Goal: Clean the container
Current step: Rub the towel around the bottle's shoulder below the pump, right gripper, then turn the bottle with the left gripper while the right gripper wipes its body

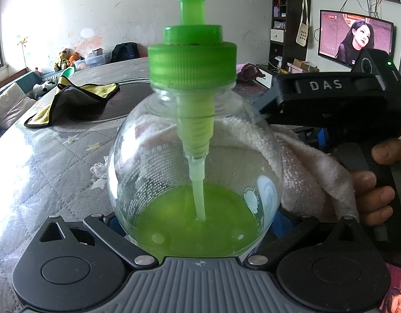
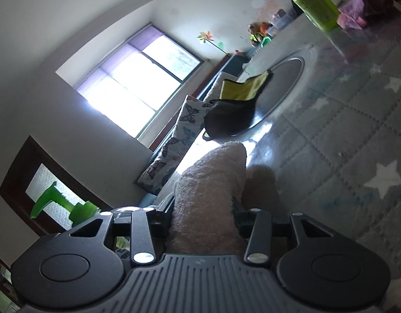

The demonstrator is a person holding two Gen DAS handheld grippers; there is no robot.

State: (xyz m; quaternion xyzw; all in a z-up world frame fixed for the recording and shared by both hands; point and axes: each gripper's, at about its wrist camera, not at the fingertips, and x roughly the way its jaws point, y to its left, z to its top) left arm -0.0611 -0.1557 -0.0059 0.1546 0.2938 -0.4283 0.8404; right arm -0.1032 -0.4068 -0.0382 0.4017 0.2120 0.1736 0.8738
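A round clear pump bottle [image 1: 195, 156] with a green cap [image 1: 192, 60] and green liquid at the bottom fills the left wrist view. My left gripper [image 1: 198, 224] is shut on its lower body and holds it upright above the quilted table. My right gripper [image 2: 204, 206] is shut on a pinkish-white towel [image 2: 213, 190]. In the left wrist view the towel [image 1: 305, 161] presses against the bottle's far right side, with the right gripper's black body [image 1: 338, 99] behind it. The bottle's green pump head [image 2: 59, 203] shows at the left edge of the right wrist view.
A yellow and grey cloth [image 1: 72, 96] lies on a dark round disc [image 1: 117, 104] on the quilted table [image 1: 43, 172]. A green container [image 2: 315, 5] and a purple cloth [image 2: 365, 5] sit at the far end. A sofa with cushions [image 2: 174, 146] runs along the window side.
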